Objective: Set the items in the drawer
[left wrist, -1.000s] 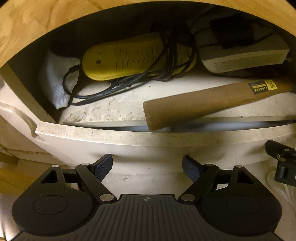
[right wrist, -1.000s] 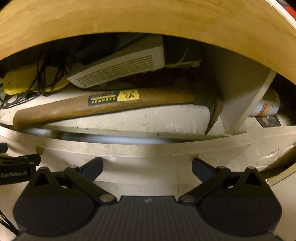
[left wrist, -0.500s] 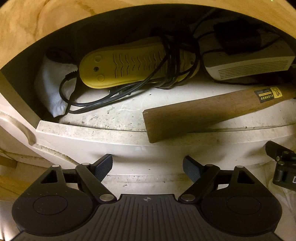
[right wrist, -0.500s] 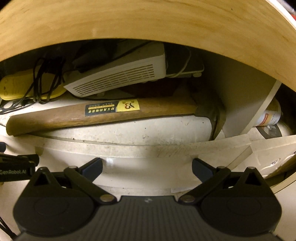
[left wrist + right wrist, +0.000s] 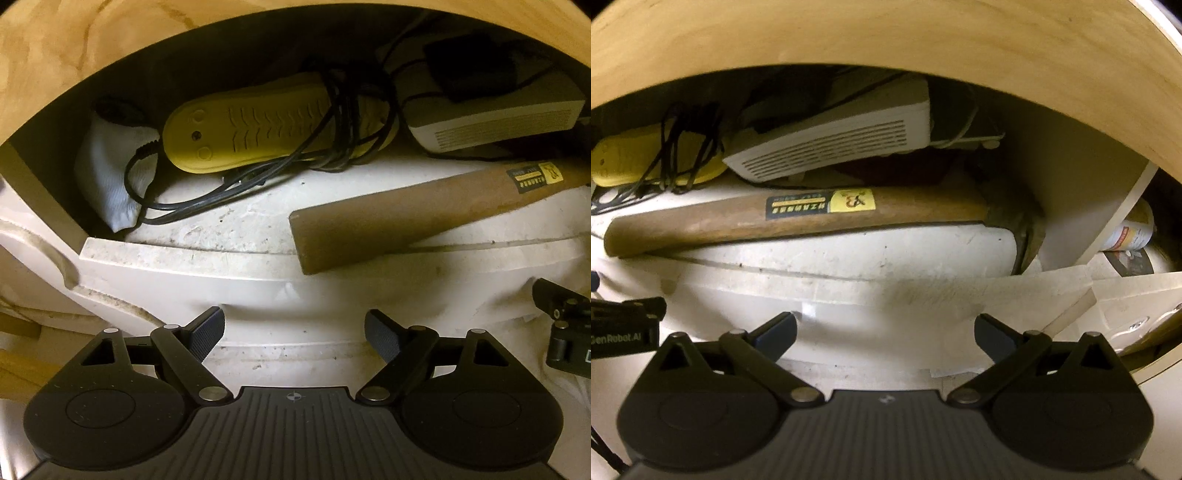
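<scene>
Left wrist view alone shows a white cloth (image 5: pixel 107 177) at 10 o'clock; the right one alone shows the hammer (image 5: pixel 798 218) head at 3 o'clock, inside the drawer (image 5: pixel 923 291). Its handle end overhangs the front edge. My left tongs (image 5: pixel 294 332) and right tongs (image 5: pixel 885 334) stand wide, empty, before that edge. A yellow device (image 5: pixel 266 125) and a white box (image 5: pixel 842 144) lie behind.

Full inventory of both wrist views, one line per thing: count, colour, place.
drawer: 1, off-white, open under a wood top
hammer: 1, brown wooden handle with a black-yellow label, across the drawer's front, handle end over the front edge
yellow device: 1, back left, black cord wound around it
white cloth: 1, far left corner
vented box: 1, white, back, behind the hammer
can: 1, white label, beyond the drawer's right wall
left gripper: 1, black, jaws open, empty
right gripper: 1, black, jaws open, empty
</scene>
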Available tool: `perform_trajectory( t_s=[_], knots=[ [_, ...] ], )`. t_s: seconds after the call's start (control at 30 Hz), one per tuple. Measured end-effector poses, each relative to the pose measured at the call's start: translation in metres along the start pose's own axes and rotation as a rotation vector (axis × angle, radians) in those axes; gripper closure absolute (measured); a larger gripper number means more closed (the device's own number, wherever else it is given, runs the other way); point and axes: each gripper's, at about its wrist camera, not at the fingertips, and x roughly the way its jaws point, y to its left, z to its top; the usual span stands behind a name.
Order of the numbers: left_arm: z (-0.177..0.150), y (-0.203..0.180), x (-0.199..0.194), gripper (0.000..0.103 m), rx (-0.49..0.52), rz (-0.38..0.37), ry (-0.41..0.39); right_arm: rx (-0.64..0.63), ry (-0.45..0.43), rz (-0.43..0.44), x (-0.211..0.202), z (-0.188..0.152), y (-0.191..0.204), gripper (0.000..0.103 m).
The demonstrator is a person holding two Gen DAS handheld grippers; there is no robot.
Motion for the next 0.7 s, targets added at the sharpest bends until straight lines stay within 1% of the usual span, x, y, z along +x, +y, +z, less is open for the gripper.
perform_trajectory(
  t_s=[0.33, 0.4, 0.5, 0.57, 0.7],
  knots=[
    [-0.005, 0.003, -0.026, 0.019, -0.030, -0.041, -0.022, 0.022, 0.002, 0.015, -0.022, 0.001, -0.002, 0.000],
    [0.014, 0.004, -0.004, 0.019, -0.025, -0.046, -0.025, 0.025, 0.000, 0.017, -0.030, 0.001, -0.008, 0.000],
    [0.008, 0.014, -0.006, 0.019, -0.023, -0.050, -0.041, 0.030, 0.003, 0.017, -0.044, 0.001, -0.016, 0.000],
    [0.005, 0.012, -0.004, 0.019, -0.025, -0.052, -0.046, 0.035, 0.011, 0.017, -0.054, 0.001, -0.019, 0.000],
    [-0.001, 0.017, -0.041, 0.019, -0.030, -0.061, -0.059, 0.040, 0.021, 0.025, -0.075, -0.001, -0.022, 0.000]
  ],
)
